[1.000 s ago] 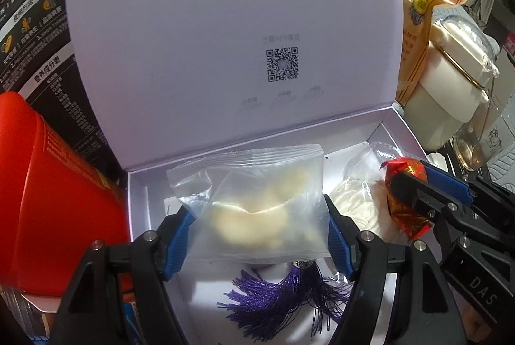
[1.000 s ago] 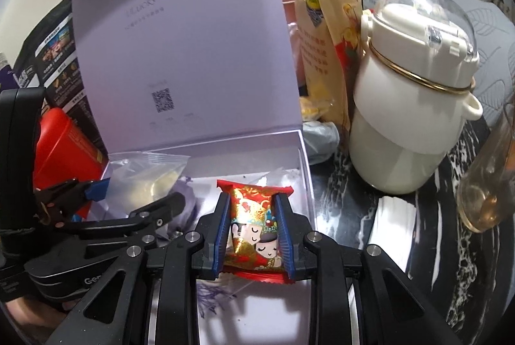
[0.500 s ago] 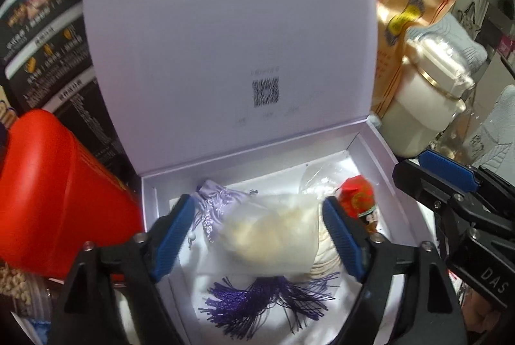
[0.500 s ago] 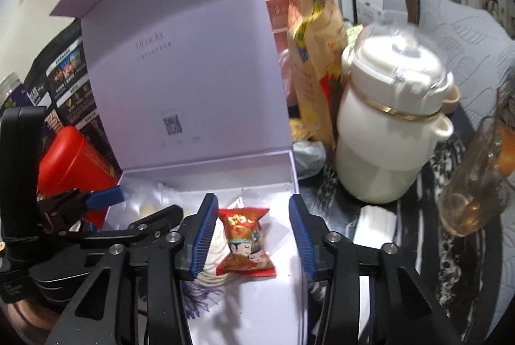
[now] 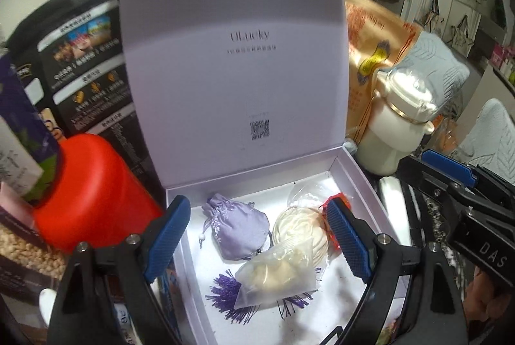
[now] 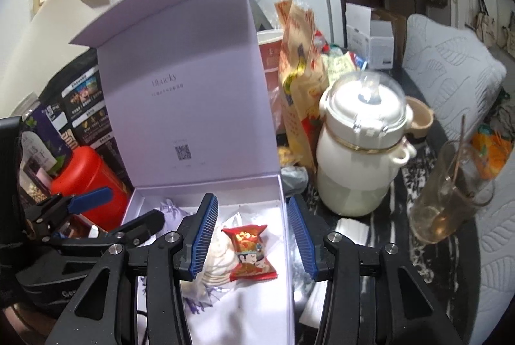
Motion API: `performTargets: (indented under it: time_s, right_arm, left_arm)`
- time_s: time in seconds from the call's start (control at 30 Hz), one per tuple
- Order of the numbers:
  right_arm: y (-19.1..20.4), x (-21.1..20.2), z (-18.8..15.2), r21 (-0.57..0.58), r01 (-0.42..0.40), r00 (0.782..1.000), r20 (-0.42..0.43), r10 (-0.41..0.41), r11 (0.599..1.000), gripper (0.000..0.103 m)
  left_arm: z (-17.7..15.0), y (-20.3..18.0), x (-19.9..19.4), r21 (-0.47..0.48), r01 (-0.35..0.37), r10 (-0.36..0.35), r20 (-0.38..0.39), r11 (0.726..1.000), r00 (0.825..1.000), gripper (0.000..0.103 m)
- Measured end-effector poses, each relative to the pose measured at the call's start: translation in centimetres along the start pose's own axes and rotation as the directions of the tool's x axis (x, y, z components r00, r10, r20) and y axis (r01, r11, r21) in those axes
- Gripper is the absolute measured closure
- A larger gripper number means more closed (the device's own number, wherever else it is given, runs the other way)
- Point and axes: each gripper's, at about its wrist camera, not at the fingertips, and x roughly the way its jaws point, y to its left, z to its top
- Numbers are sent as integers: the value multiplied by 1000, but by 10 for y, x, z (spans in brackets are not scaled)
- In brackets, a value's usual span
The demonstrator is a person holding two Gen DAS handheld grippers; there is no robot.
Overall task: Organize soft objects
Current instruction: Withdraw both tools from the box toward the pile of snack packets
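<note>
An open lilac gift box (image 5: pixel 360 171) holds soft items. In the left wrist view it holds a lilac drawstring pouch (image 5: pixel 236 229), a cream ruffled item in clear plastic (image 5: pixel 302 230), a clear bag of pale pieces (image 5: pixel 276 277) and a purple tassel (image 5: pixel 225 290). A red snack packet (image 6: pixel 251 251) lies on the cream item (image 6: pixel 215 261) in the right wrist view. My left gripper (image 5: pixel 257 238) is open and empty above the box. My right gripper (image 6: pixel 252 235) is open and empty above the packet.
The box lid (image 5: pixel 231 71) stands upright behind. A red canister (image 5: pixel 93 193) sits left of the box. A cream pot with a clear dome (image 6: pixel 360 148), a tall snack bag (image 6: pixel 299 93) and a glass with liquid (image 6: pixel 450 193) stand on the right.
Both grippers opened and let go: the clear bag and the red packet now lie in the box. Both grippers have pulled back and up.
</note>
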Motion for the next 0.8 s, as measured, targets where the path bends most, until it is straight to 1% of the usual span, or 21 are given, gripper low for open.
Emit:
performTargets:
  time_s: [0.23, 0.3, 0.53, 0.6, 0.77, 0.8]
  right_arm:
    - [14, -35, 4, -38, 6, 998, 56, -4, 999, 56]
    - [19, -47, 4, -44, 2, 997, 76, 1, 999, 52]
    - [43, -92, -4, -102, 23, 990, 139, -9, 994, 51]
    - [49, -106, -8, -111, 28, 987, 158, -10, 993, 48]
    - [62, -138, -17, -126, 34, 980, 199, -8, 991, 47]
    - [65, -144, -19, -128, 33, 979, 205, -6, 991, 45]
  left_arm:
    - [3, 8, -55, 4, 15, -15, 85, 1000, 996, 16]
    - [3, 9, -68, 1, 19, -19, 102, 1000, 995, 16]
    - [-7, 9, -114, 14, 30, -32, 160, 999, 987, 16]
    - [-12, 10, -130, 17, 34, -36, 183, 999, 982, 16]
    - [-24, 10, -162, 22, 37, -41, 224, 999, 974, 16]
    - [-26, 10, -167, 24, 38, -42, 232, 999, 972, 16]
